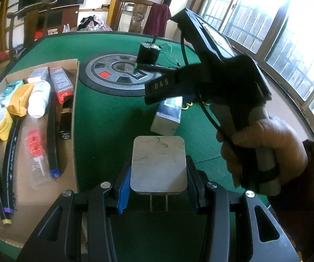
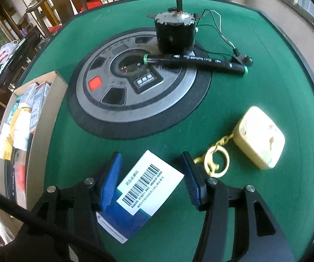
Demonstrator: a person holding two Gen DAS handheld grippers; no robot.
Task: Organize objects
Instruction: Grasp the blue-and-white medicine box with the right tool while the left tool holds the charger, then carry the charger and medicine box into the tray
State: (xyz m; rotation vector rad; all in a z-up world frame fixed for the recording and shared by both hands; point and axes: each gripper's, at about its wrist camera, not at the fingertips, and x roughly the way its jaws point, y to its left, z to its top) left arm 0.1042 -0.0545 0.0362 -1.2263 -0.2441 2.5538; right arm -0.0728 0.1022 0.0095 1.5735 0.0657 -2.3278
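- charger (image 1: pixel 158 166) with two prongs sat clamped in left gripper (image 1: pixel 157 187) above green tabletop (image 1: pixel 104 118).
- right gripper (image 2: pixel 151 181) straddled barcode box (image 2: pixel 144 193), pads apart from it, jaws neither widening nor narrowing.

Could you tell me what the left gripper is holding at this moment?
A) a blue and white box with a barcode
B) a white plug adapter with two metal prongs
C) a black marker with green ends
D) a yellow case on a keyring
B: in the left wrist view, the left gripper is clamped on the sides of the white plug adapter, whose two prongs point back toward the camera.
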